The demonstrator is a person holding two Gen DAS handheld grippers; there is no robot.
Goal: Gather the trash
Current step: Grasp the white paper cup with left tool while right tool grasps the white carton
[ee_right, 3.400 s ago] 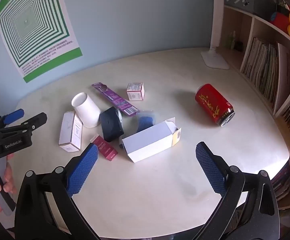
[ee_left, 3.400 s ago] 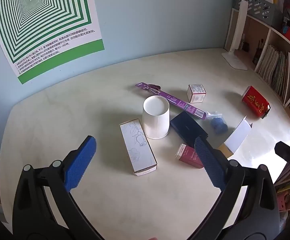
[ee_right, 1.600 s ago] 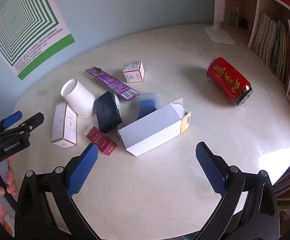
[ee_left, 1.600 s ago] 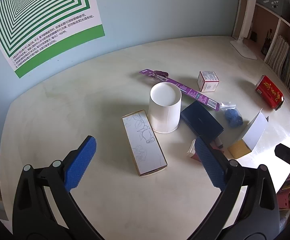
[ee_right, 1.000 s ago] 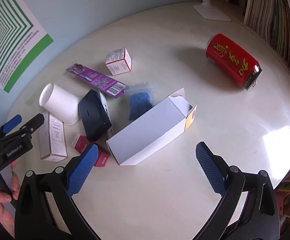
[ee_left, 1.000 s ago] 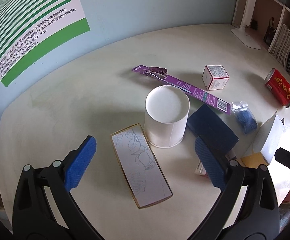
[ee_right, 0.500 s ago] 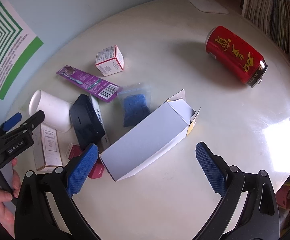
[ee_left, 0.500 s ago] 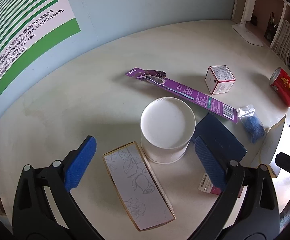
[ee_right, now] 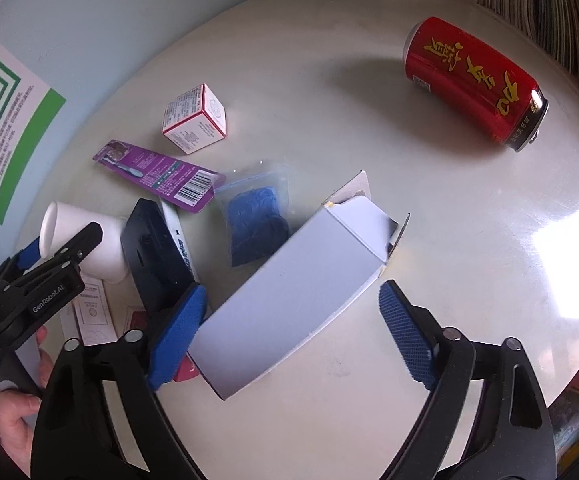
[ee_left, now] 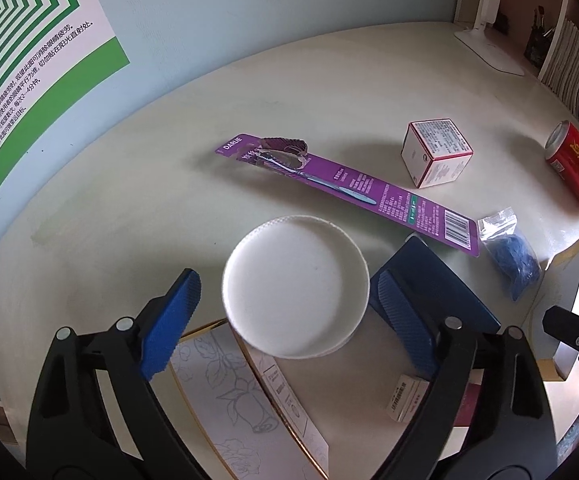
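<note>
Trash lies scattered on a round cream table (ee_left: 129, 208). My left gripper (ee_left: 289, 312) is open, its blue pads on either side of an upside-down white paper cup (ee_left: 295, 286), not touching it. My right gripper (ee_right: 289, 332) is open, its pads straddling the near end of a long white carton (ee_right: 305, 284) with an open flap. Around them lie a purple toothbrush pack (ee_left: 349, 188), a dark blue box (ee_right: 153, 256), a bag of blue material (ee_right: 255, 216), a small white cube box (ee_right: 195, 120), a flowered box (ee_left: 225, 408) and a red can (ee_right: 473, 80).
A small red box (ee_right: 185, 370) lies partly under the white carton. A white lamp base (ee_left: 489, 50) and bookshelves (ee_left: 569, 52) stand at the table's far right. A green-striped poster (ee_left: 21, 60) hangs on the blue wall. The left gripper also shows in the right wrist view (ee_right: 45, 264).
Both grippers have moved down and forward. The cup now sits between the left pads, and the white carton's near end now sits between the right pads. Nothing has been gripped.
</note>
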